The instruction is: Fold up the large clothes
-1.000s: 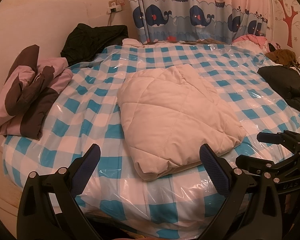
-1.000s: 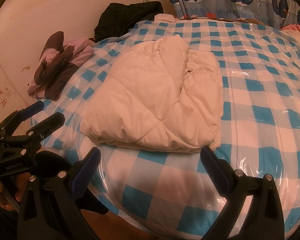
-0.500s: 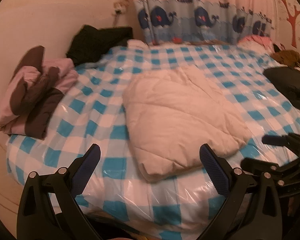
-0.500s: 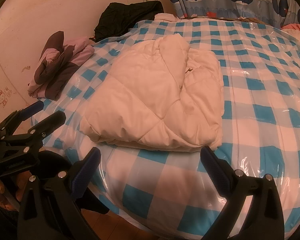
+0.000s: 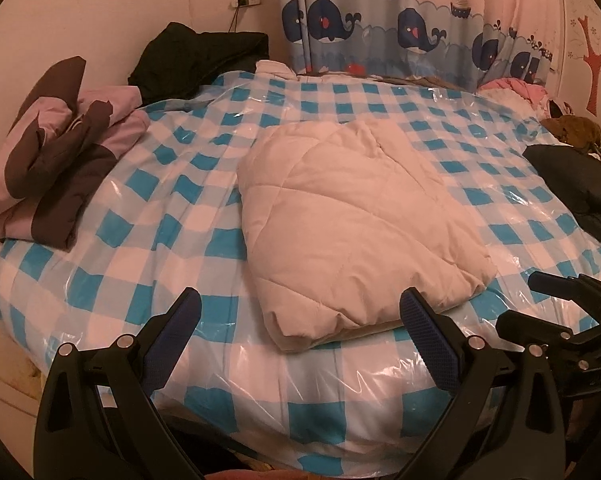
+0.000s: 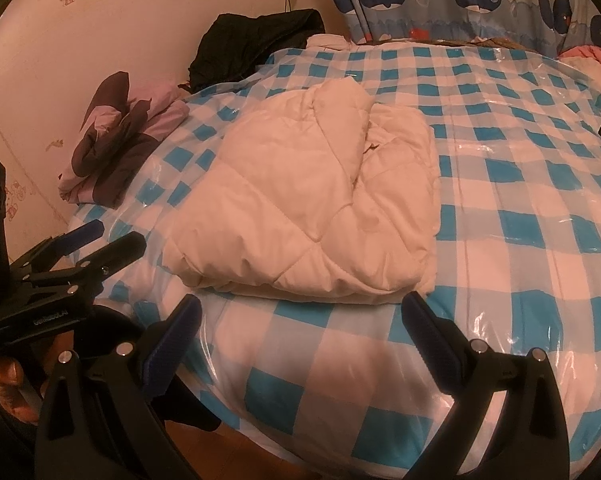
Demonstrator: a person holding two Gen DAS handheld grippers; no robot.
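The folded cream jacket (image 5: pixel 356 224) lies mid-bed (image 5: pixel 180 216), untouched. Both tongs, left (image 5: pixel 300 336) and right (image 6: pixel 300 336), hang wide apart near the bed's edge, gripping nothing.

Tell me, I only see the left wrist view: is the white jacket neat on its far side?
Observer: No. The right wrist view shows the jacket bunched into a rumpled crease along its right side.
Operator: Who's holding my gripper?
Observer: A hand shows just beneath the left gripper, at that view's lower left edge.
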